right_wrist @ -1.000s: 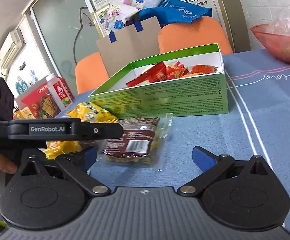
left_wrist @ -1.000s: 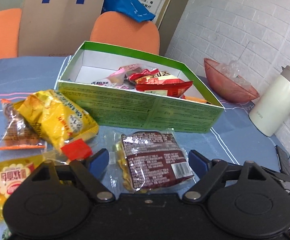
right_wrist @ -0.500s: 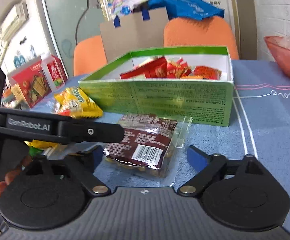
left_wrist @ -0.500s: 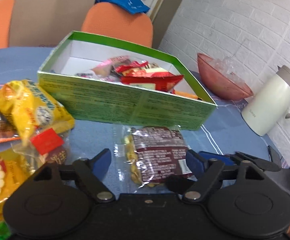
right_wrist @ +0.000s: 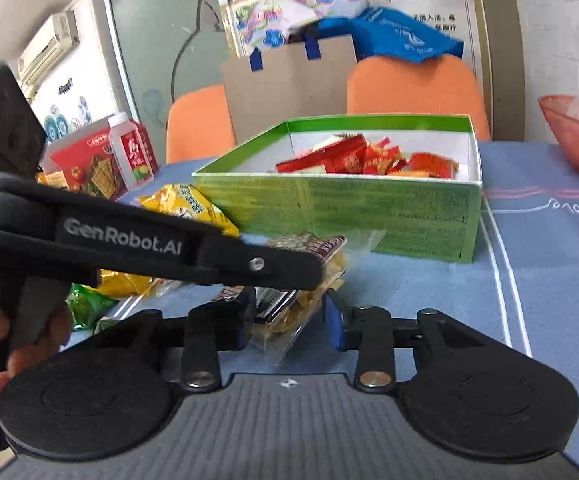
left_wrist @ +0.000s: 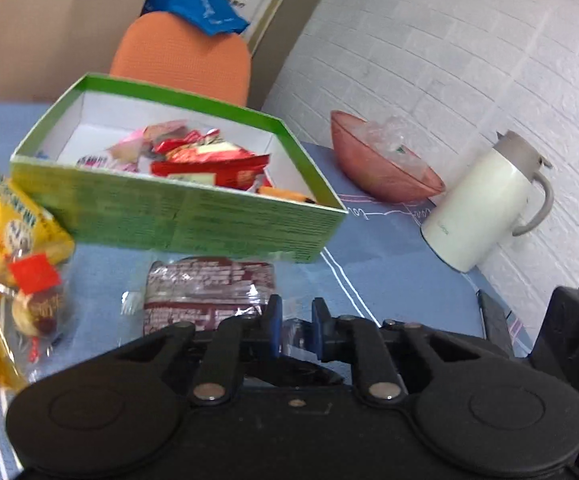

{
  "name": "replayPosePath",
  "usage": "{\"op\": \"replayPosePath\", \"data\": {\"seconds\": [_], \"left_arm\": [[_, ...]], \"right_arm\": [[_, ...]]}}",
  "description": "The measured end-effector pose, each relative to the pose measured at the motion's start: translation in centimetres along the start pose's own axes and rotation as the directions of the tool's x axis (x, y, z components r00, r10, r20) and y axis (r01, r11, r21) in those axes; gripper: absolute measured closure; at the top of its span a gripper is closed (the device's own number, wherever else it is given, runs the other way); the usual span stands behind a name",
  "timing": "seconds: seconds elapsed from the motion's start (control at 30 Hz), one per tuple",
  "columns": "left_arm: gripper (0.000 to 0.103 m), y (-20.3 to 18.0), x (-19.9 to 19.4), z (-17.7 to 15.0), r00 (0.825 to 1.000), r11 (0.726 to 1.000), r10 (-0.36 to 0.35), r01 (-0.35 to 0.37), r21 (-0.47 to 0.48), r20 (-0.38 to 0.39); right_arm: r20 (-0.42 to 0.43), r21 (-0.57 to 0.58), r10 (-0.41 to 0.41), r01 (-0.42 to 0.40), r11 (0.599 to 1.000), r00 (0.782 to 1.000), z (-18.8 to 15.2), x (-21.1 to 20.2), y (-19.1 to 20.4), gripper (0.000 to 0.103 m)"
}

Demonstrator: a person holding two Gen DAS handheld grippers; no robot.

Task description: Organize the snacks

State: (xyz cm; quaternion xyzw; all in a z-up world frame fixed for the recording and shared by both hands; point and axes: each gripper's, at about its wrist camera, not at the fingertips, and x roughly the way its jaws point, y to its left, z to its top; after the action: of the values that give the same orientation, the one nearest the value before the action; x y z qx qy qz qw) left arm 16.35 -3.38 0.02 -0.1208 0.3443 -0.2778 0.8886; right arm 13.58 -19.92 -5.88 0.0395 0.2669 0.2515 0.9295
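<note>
Both sets of jaws are closing on the same maroon-labelled snack pack (left_wrist: 209, 292). Those of the left gripper (left_wrist: 294, 326) narrow over its clear plastic edge, and those of the right gripper (right_wrist: 291, 322) have its near end between them; whether the pads already press on it I cannot tell. That pack lies on the blue surface (left_wrist: 389, 272) just before the green box (left_wrist: 177, 216), which holds red wrappers. Yellow snack bags (left_wrist: 5, 224) lie left of it.
</note>
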Motion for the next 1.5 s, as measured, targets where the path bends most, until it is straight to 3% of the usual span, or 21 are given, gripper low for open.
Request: {"op": "replayPosePath", "data": {"seconds": [0.03,0.07,0.1,0.2,0.27,0.43,0.67,0.73,0.8,0.83,0.97,1.07,1.27,1.5], "left_arm": [[0.023,-0.2,-0.2,0.1,1.0,1.0,0.014,-0.014,0.017,0.013],[0.008,-0.1,-0.3,0.1,0.999,0.999,0.035,-0.035,0.027,0.024],[0.0,0.2,-0.4,0.2,0.998,0.998,0.061,-0.062,0.026,0.031],[0.0,1.8,-0.1,0.4,0.992,0.992,0.127,-0.127,-0.009,0.025],[0.0,3.0,0.2,0.4,0.988,0.988,0.153,-0.152,-0.039,0.006],[0.0,4.7,1.4,0.3,0.979,0.979,0.195,-0.197,-0.041,-0.057],[0.0,4.1,2.2,-0.7,0.978,0.978,0.184,-0.172,0.12,-0.1],[0.0,3.7,2.4,-0.8,0.979,0.978,0.179,-0.166,0.123,-0.098],[0.0,3.5,2.3,-0.8,0.985,0.985,0.15,-0.14,0.104,-0.091],[0.0,3.4,2.3,-0.9,0.984,0.986,0.153,-0.146,0.079,-0.09],[0.002,2.9,1.6,-1.7,0.988,0.988,0.147,-0.144,0.054,-0.046],[0.007,2.4,0.4,-1.3,0.993,0.993,0.115,-0.114,0.029,-0.018],[0.007,-0.5,-2.1,1.8,0.993,0.993,0.067,-0.076,0.092,0.1],[0.007,-1.7,-0.5,6.7,0.988,0.994,0.032,-0.047,0.096,0.153]], "right_arm": [[0.01,-0.014,-0.016,0.016,1.0,1.0,-0.1,0.0,0.0,0.04],[0.012,-0.017,-0.029,0.029,0.999,1.0,-0.2,0.0,-0.2,0.037],[0.006,-0.009,-0.029,0.029,1.0,1.0,-0.4,-0.1,-0.5,0.036],[-0.012,0.044,0.003,-0.003,0.999,1.0,-0.8,-0.2,-1.7,0.023],[-0.021,0.059,-0.006,0.007,0.998,1.0,-0.8,0.0,-1.9,0.0],[-0.026,0.045,0.008,-0.007,0.999,1.0,-1.1,0.3,-1.8,0.0],[-0.075,-0.12,-0.002,-0.007,0.993,0.997,-0.9,1.8,-0.2,0.0],[-0.107,-0.155,0.01,-0.026,0.988,0.994,-0.7,2.8,0.2,0.0],[-0.105,-0.208,-0.04,0.017,0.978,0.994,-0.6,3.5,1.0,0.0],[-0.09,-0.218,-0.048,0.027,0.976,0.995,-0.5,3.5,1.3,0.009],[-0.053,-0.212,-0.087,0.074,0.974,0.995,-0.9,2.7,1.7,0.016],[-0.008,-0.215,-0.095,0.091,0.972,0.995,-1.3,1.1,1.7,0.018],[0.15,-0.24,-0.122,0.156,0.958,0.981,1.0,-2.3,1.9,0.019],[0.25,-0.243,-0.151,0.213,0.946,0.956,4.8,-2.0,-0.1,0.019]]}}
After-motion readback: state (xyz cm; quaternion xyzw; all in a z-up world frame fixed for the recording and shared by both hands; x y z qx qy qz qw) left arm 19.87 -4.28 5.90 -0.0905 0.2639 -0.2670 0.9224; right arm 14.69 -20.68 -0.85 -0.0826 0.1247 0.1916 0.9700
